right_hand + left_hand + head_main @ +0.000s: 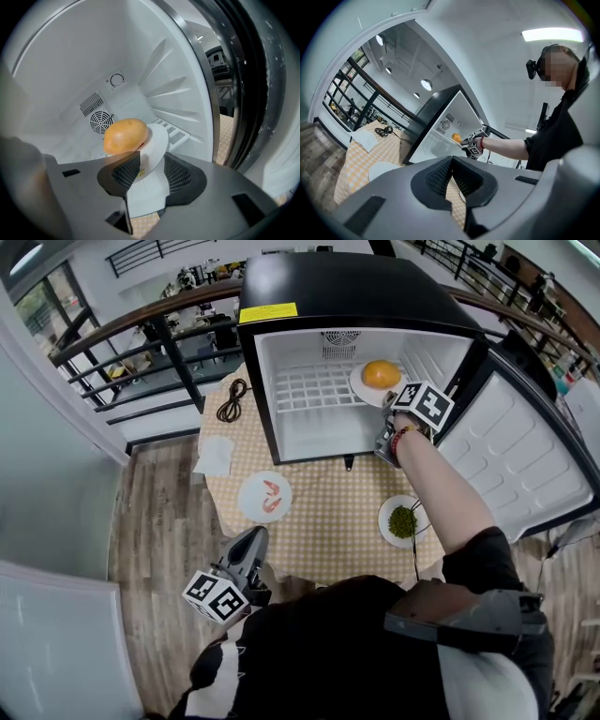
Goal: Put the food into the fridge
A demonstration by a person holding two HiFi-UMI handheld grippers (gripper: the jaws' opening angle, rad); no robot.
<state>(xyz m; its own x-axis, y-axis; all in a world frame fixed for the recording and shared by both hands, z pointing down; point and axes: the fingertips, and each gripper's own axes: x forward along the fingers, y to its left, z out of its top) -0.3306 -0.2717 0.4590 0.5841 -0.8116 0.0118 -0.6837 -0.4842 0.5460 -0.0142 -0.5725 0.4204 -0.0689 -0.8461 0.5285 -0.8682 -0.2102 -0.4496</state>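
A black mini fridge (281, 296) stands open on the checked table (328, 512). Inside, a white plate (364, 390) with an orange-yellow piece of food (381, 373) rests on the wire shelf (314, 388). My right gripper (388, 405) reaches into the fridge at the plate's near rim. In the right gripper view the plate (157, 138) passes between the spread pads of the right gripper (151, 171), and the food (124, 135) lies just beyond. My left gripper (251, 542) hangs low by the table's front edge, shut and holding nothing.
A plate of shrimp (264, 496) and a plate of green vegetables (403, 519) sit on the table in front of the fridge. The fridge door (525, 456) swings wide to the right. A coiled cable (231, 399) and a napkin (216, 456) lie at the left.
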